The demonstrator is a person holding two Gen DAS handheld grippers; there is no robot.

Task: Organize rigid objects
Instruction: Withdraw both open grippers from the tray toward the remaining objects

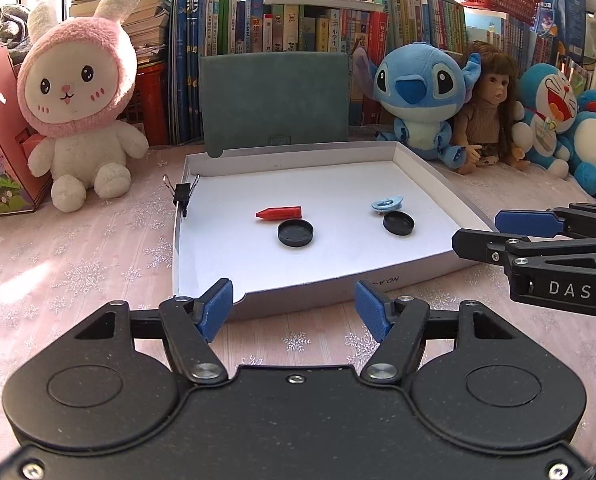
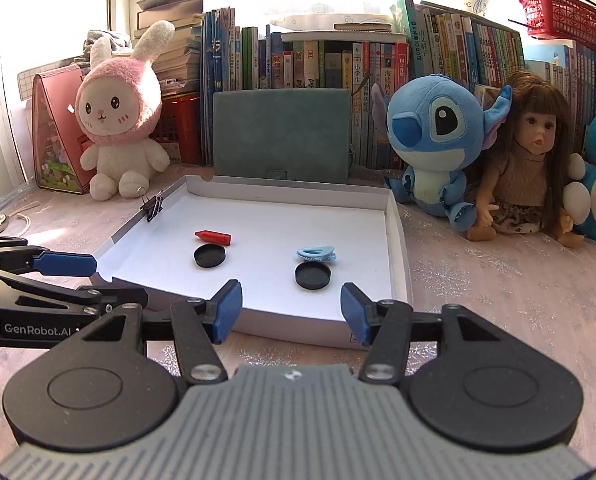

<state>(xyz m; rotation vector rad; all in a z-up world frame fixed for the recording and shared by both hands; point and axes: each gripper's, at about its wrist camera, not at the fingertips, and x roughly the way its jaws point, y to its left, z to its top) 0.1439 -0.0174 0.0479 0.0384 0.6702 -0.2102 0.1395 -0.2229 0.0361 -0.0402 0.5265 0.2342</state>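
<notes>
A shallow white box (image 1: 430, 184) lies on the pink tablecloth. Inside it are a red crayon (image 1: 278, 213), a black round cap (image 1: 295, 232) just in front of the crayon, a second black cap (image 1: 398, 223) and a light blue clip (image 1: 386, 204) touching that cap's far side. A black binder clip (image 1: 181, 196) grips the box's left wall. My left gripper (image 1: 293, 300) hovers open at the box's near edge, with nothing between its fingers. My right gripper (image 2: 289, 300) is open and empty too, beside the left one and in front of the right-hand cap (image 2: 313, 275).
A green case (image 1: 273, 100) stands behind the box against a row of books. A pink bunny plush (image 1: 77, 100) sits at the left. A blue plush (image 1: 422, 96), a doll (image 2: 526, 168) and another blue plush (image 1: 558, 120) sit at the right.
</notes>
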